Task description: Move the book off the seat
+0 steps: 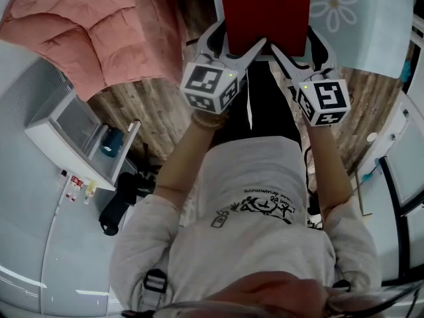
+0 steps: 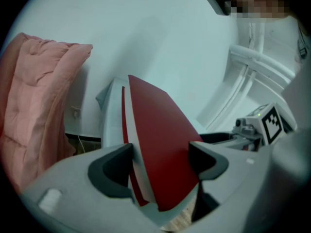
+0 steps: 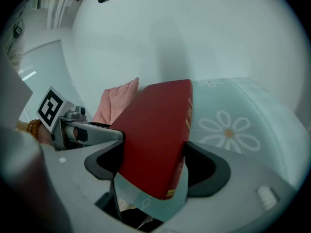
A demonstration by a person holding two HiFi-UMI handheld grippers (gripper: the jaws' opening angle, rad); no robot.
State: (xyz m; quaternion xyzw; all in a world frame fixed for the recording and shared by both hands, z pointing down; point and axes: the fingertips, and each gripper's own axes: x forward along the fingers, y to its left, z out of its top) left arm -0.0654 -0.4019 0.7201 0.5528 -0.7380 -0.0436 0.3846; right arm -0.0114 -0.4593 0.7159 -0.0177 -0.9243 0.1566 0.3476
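The head view looks steeply down over the person (image 1: 258,197). Each gripper view sits close behind its fingers (image 2: 114,171), facing the red book (image 1: 265,12) all three share.

The book (image 1: 265,12) runs off the top edge in the head view, so its far end's a mystery. The quilt (image 1: 86,25) gets cropped too. The spine print (image 3: 189,111) is too small to read, same with the tiny items (image 1: 79,189) at the left.
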